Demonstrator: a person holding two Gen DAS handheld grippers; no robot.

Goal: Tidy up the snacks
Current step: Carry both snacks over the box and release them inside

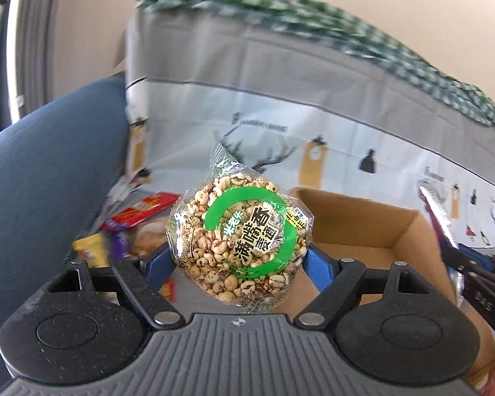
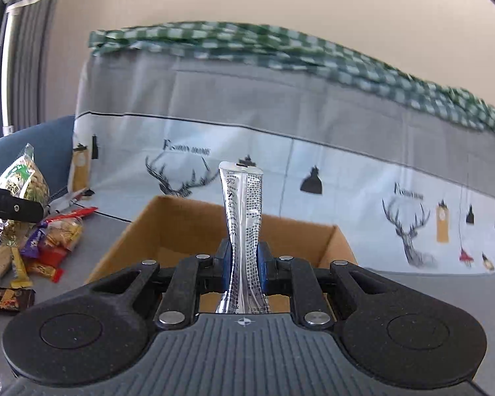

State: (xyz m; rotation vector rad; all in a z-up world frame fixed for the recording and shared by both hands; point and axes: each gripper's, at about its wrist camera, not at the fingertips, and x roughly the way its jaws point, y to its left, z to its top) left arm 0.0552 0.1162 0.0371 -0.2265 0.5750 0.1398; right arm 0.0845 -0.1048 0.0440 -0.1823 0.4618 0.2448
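Puffed-grain snack bag [image 1: 239, 241]: clear wrapper, green ring label, clamped between the blue fingers [image 1: 158, 260] of the left gripper [image 1: 237, 260], held up above the surface.
Silver sachet [image 2: 244, 227]: upright, pinched at its waist; right gripper [image 2: 244, 264] fingers together on it.
Cardboard box [image 2: 330, 241]: open, directly beyond both grippers; inside mostly hidden behind the sachet and fingers.
Loose snack pile [image 2: 43, 247]: left of the box, on the grey surface; red, purple and gold wrappers, a dark bar [image 2: 6, 298] nearest.
Backdrop: deer-print cloth [image 2: 280, 171] hanging behind the box, green checked fabric [image 2: 247, 43] on top.
Left edge: dark blue cushion [image 1: 43, 171].
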